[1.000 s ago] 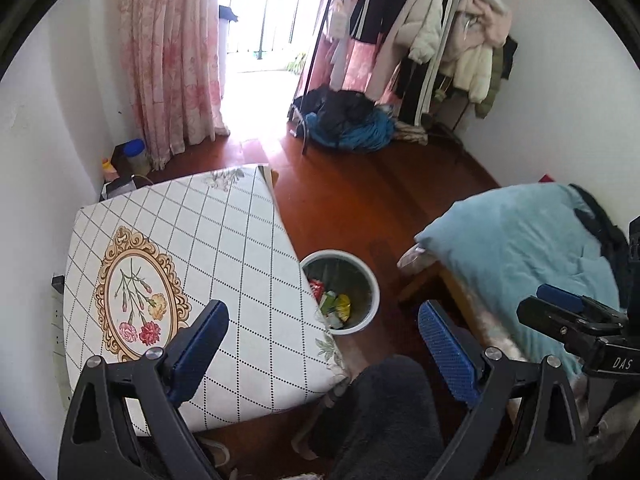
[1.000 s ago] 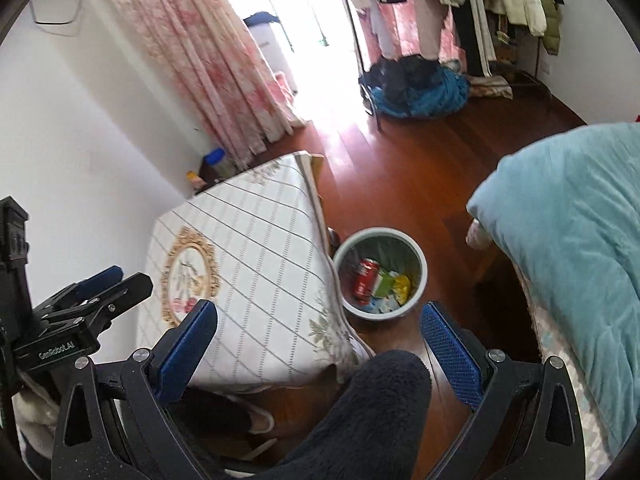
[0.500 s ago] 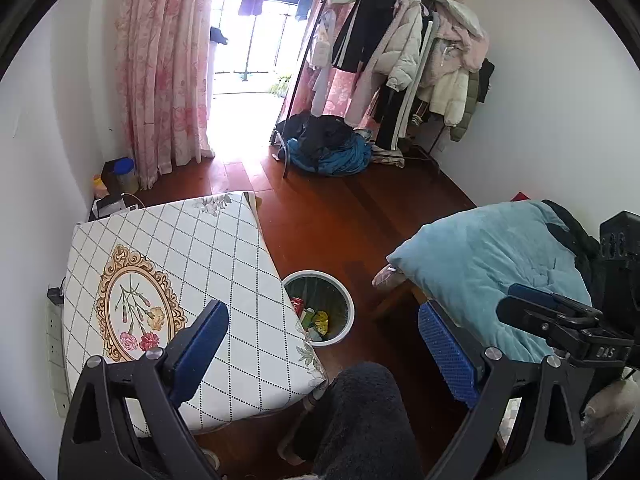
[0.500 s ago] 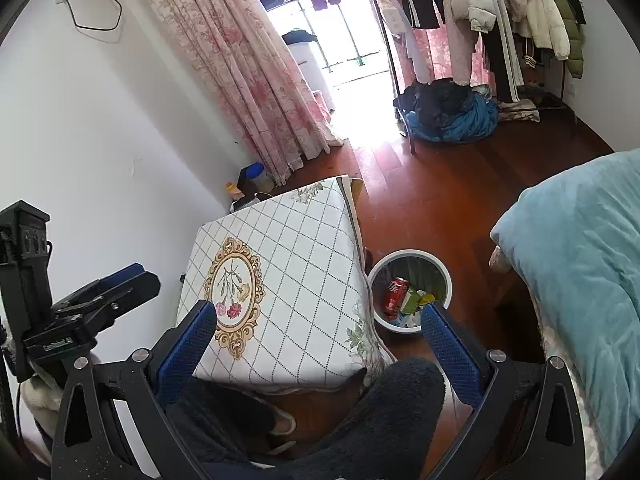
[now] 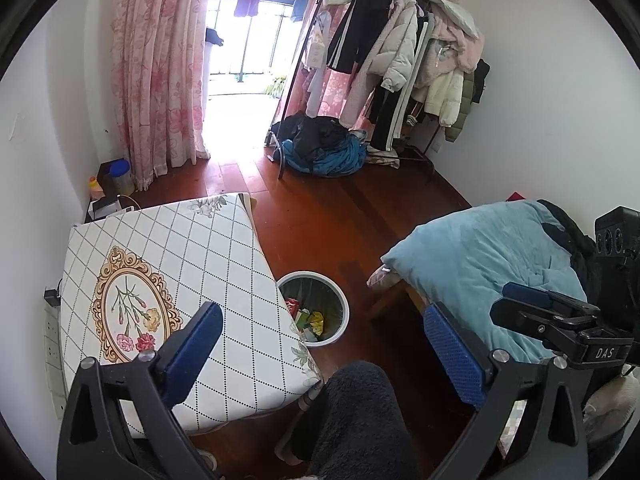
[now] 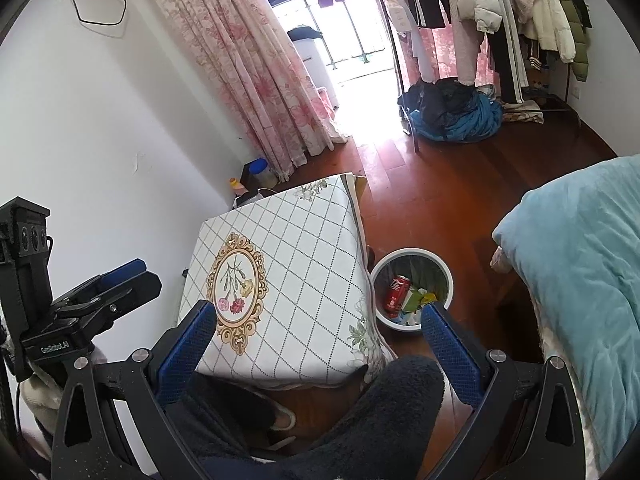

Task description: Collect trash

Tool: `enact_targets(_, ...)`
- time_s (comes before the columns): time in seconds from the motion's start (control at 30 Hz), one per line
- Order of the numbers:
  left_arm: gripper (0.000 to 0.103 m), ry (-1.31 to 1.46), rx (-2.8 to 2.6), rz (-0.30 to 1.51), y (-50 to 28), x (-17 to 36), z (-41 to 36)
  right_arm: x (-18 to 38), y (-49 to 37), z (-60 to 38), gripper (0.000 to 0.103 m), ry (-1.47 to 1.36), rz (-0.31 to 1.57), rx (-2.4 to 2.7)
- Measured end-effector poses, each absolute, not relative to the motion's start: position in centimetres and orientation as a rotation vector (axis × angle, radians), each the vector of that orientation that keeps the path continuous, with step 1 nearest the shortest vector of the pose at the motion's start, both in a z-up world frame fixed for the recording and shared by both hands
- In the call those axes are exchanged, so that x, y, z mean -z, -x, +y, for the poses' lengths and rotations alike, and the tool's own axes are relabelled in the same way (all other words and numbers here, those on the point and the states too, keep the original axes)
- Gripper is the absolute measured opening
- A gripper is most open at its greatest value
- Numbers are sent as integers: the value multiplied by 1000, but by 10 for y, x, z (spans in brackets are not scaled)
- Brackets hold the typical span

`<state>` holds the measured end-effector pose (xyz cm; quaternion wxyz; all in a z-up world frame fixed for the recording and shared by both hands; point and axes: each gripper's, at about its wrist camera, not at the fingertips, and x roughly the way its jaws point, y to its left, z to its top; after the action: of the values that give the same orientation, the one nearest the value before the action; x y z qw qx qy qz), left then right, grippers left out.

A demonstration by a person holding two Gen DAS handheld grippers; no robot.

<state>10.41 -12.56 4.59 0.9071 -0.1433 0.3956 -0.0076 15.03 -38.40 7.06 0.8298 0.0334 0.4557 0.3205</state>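
A white round trash bin stands on the wooden floor beside the table; it also shows in the right wrist view. Inside it lie a red soda can, green and yellow wrappers and other scraps. My left gripper is open and empty, held high above the table's near corner and the bin. My right gripper is open and empty, also high above the table edge. Each gripper shows at the side of the other's view.
A table with a white diamond-check cloth and a flower medallion stands by the left wall. A bed with a teal blanket is at right. A clothes rack, a clothes heap and pink curtains stand at the back. My dark-trousered knee is below.
Both grippers have risen and pulled back, so the table and the bin look smaller and lower in both views. Both stay open and empty.
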Motion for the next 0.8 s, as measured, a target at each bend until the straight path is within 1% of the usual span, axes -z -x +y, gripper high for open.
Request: enact_targets(0.8,103,301,34,823,-102,-49,-131,-66,-146,-386,103,-62,979,-687)
